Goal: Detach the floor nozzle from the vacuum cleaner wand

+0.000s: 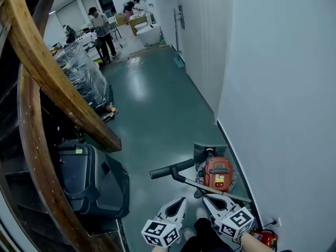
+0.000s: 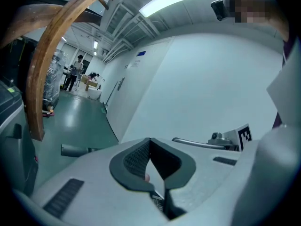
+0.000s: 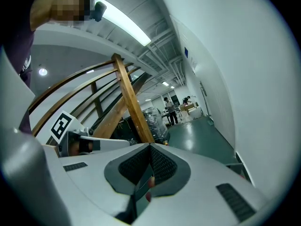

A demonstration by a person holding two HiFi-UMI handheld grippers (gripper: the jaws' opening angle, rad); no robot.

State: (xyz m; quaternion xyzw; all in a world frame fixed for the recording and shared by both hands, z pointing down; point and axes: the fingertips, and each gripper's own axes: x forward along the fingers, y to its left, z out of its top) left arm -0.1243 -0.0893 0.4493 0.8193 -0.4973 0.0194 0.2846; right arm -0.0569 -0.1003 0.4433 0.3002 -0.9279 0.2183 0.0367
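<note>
Left gripper (image 1: 181, 200) and right gripper (image 1: 208, 198) both clenched empty just short of the red vacuum cleaner (image 1: 218, 173) by the wall (image 1: 283, 114); we judge its stiff wand (image 1: 220, 191) and hard plastic floor nozzle (image 1: 207, 150) light, best gripped either side of their joint.

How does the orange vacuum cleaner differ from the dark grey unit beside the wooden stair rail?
The orange vacuum cleaner is bright and small; the dark grey unit is dull and far bulkier. The vacuum cleaner sits by the white wall, the unit under the wooden rail. Both stand on the green floor.
</note>
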